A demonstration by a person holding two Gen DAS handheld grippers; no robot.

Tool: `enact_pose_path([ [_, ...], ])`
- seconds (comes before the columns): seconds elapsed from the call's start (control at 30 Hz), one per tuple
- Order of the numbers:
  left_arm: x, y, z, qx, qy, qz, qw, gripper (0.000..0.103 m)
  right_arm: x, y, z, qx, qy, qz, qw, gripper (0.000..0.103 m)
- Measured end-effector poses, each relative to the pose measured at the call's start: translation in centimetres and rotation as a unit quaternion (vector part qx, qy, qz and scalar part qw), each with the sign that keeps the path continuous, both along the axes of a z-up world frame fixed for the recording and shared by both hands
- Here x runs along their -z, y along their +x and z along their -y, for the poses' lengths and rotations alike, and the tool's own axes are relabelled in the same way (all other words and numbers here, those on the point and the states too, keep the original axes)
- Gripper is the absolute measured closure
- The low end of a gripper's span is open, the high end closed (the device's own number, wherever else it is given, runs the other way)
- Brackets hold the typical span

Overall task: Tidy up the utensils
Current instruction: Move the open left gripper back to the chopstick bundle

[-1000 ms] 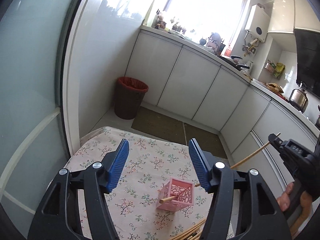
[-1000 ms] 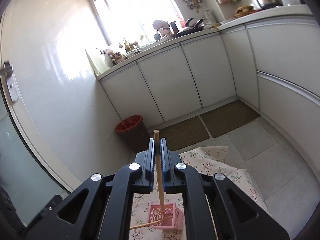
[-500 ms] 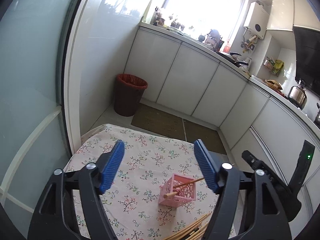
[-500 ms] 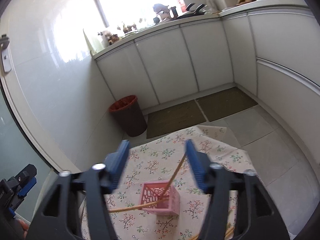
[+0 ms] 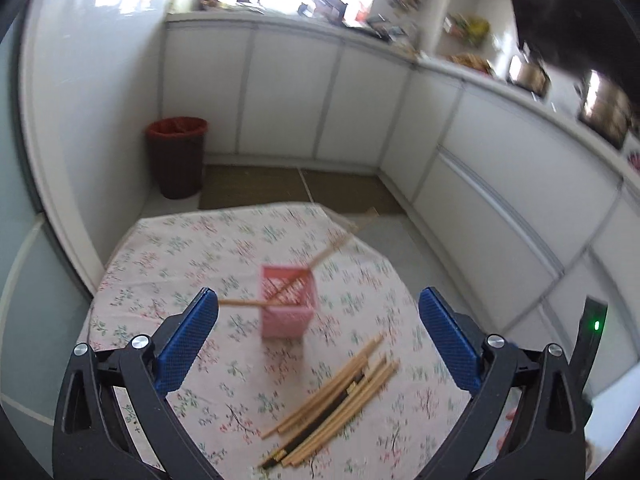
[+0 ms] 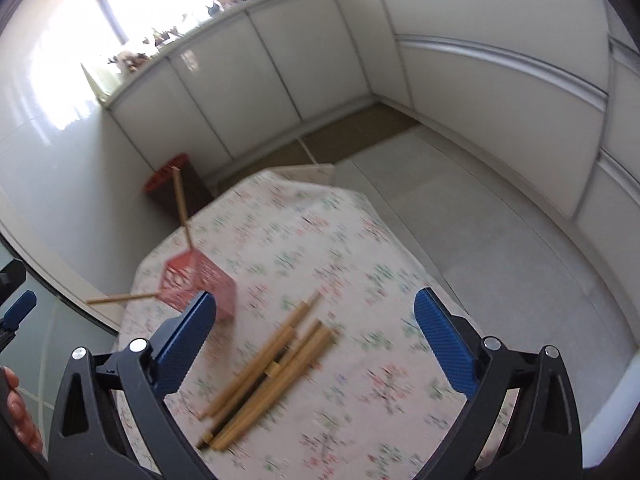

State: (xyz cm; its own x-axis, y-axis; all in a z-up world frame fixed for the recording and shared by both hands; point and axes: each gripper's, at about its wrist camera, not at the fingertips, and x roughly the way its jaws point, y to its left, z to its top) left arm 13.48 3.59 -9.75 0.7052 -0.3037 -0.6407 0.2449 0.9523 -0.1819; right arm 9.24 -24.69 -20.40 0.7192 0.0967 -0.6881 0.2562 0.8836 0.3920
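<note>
chopsticks (image 6: 264, 372) loose pile on surface (image 6: 340, 240), two already in pink holder (image 5: 286, 306) | both grippers (image 5: 318, 344) (image 6: 314, 344) opening, fingers apart, empty | light, stiff, roll easy, so pinch one mid-shaft

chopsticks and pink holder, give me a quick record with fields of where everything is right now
holder: pink basket, upright on the floral tablecloth
in holder: two chopsticks, leaning out opposite ways
loose pile: bundle of chopsticks flat on the cloth, apart from the basket
left gripper: jaws opening, nothing between them
right gripper: jaws opening, above the pile, nothing gripped
</note>
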Motion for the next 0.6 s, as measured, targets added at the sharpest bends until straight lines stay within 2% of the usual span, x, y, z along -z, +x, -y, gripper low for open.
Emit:
enact_pose_path([
  [0.13, 4.4, 0.7, 4.8, 0.055, 0.065, -0.054, 0.9950, 0.007, 0.9, -1.4, 2.1, 0.040, -0.009, -0.015, 0.999, 0.006],
  [0.23, 8.3, 2.2, 8.4, 0.083, 0.110, -0.100, 0.9854, 0.007, 1.5, -2.2, 4.0, 0.073, 0.001, -0.022, 0.997, 0.006],
  [0.27, 9.5, 2.6, 9.3, 0.090, 0.122, -0.113, 0.9819, 0.010, 1.7, -2.3, 4.5, 0.079, 0.007, -0.025, 0.997, 0.006],
  [0.33, 12.6, 4.5, 11.7, 0.113, 0.150, -0.148, 0.9710, 0.028, 2.3, -2.3, 5.7, 0.091, 0.023, -0.037, 0.995, 0.006],
  [0.37, 13.5, 5.2, 12.4, 0.120, 0.157, -0.163, 0.9666, 0.042, 2.9, -2.1, 6.3, 0.095, 0.033, -0.048, 0.994, 0.006],
  [0.4, 15.0, 6.4, 13.4, 0.129, 0.165, -0.188, 0.9596, 0.050, 3.4, -1.9, 6.8, 0.098, 0.040, -0.058, 0.993, 0.006],
  [0.5, 18.1, 8.3, 15.2, 0.142, 0.179, -0.225, 0.9474, 0.055, 4.2, -1.4, 7.4, 0.101, 0.044, -0.072, 0.991, 0.006],
  [0.6, 20.6, 10.3, 16.9, 0.140, 0.232, -0.231, 0.9345, 0.055, 4.4, -1.2, 7.7, 0.102, 0.037, -0.074, 0.991, 0.006],
])
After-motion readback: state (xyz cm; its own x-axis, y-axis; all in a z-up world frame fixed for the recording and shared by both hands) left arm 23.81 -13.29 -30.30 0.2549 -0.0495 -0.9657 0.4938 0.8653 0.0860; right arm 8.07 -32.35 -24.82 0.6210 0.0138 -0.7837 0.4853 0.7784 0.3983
